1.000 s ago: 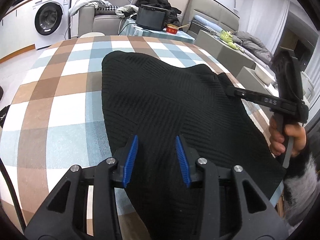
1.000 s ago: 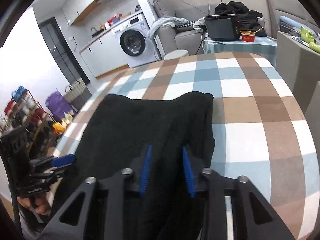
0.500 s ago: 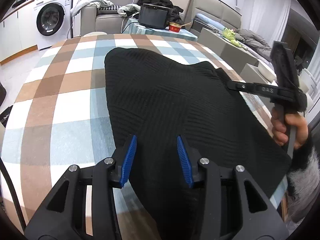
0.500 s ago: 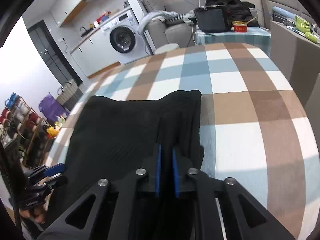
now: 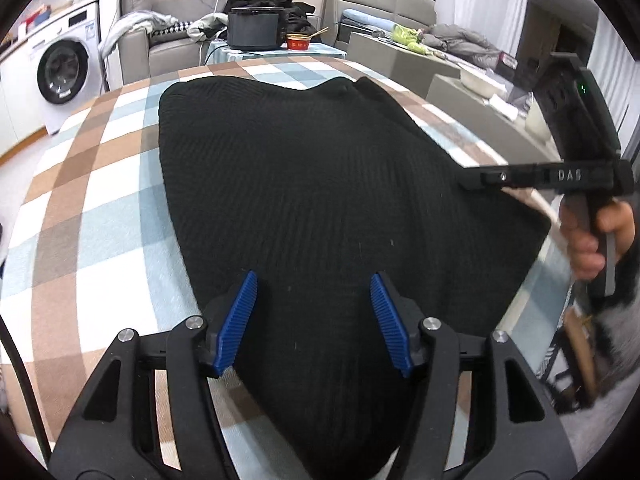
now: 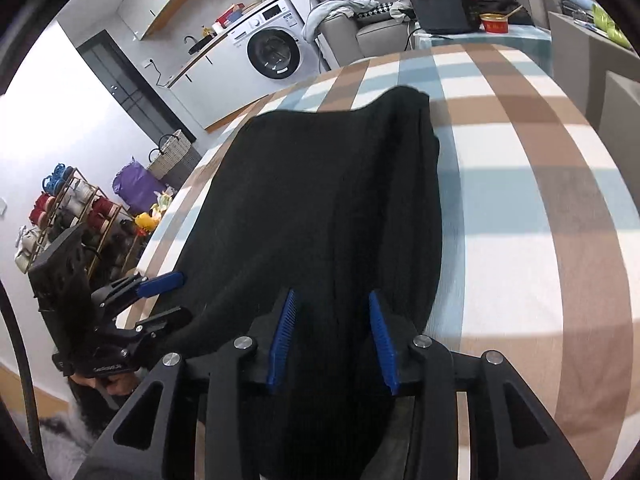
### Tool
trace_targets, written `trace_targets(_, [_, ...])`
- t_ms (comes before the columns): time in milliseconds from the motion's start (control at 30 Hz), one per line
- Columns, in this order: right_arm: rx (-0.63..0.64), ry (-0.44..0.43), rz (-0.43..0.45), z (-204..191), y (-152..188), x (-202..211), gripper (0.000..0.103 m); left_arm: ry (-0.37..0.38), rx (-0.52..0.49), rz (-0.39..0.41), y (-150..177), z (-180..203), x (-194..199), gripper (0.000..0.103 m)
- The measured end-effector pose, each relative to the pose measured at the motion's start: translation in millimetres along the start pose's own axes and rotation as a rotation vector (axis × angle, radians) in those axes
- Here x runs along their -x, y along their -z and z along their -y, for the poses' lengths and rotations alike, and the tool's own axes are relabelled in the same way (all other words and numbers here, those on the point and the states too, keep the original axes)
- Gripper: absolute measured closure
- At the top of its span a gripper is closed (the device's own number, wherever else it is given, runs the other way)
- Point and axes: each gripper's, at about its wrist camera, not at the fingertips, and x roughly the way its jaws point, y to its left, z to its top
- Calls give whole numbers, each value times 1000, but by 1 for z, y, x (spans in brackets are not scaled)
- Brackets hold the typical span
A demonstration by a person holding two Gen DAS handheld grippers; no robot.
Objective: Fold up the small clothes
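Black knit garment (image 5: 320,200) between parted fingers (image 5: 240,320)

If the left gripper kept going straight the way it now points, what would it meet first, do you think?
Most likely the black knit garment: the left gripper angles down over its near part, jaws opening with nothing pinched, though its height above the cloth is unclear.

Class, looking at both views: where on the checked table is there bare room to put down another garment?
Bare checked cloth lies left of the black knit garment, toward the washing machine, and right of it. The middle is covered by the garment, with both tongs opening over its near edge.
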Motion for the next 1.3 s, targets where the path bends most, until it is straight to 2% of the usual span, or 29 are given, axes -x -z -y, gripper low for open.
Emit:
trace_targets(33, [13,1,7,-2,3,1,70,-3,-5,-3,3,1,1,46])
trace_targets(67, [24,3,12,-4,5,2,88,-3,-1,-6,5,0,1,46])
trace_targets(100, [32,-10,13,-7,6,3,94,4,8,-8,6,-2,1,46])
trace_targets(167, [65,-17,58,-16,5,11,95,13,21,-3,8,-5,2,46])
trace_targets(233, [87,14,75,-23,8,21,95,14,28,0,9,-8,4,46])
trace_targets(367, [81,90,-24,-17,22,6,95,-2,25,2,10,-6,8,46])
trace_targets(467, [66,76,1,-19,22,15,87,5,19,11,11,-3,18,46])
trace_targets(567, [73,57,18,-21,25,27,81,47,13,19,19,4,28,39])
trace_targets(700, [77,73,-16,-15,37,17,81,18,-36,-4,36,13,27,38])
trace_targets(833, [130,97,-11,-17,44,30,81,4,-55,-5,42,14,36,38])
trace_targets(900, [130,104,-12,-14,48,38,70,-6,-59,-10,44,13,41,38])
trace_targets(967, [114,126,-8,-9,51,42,52,-16,-38,-13,44,8,46,37])
trace_targets(1067, [81,130,11,-1,53,50,51,-14,11,-10,47,-5,55,35])
trace_targets(1167, [36,84,30,5,54,58,51,22,85,-22,51,-19,57,35])
trace_targets(1300, [-10,3,18,8,58,55,51,70,91,-31,51,-19,56,35])
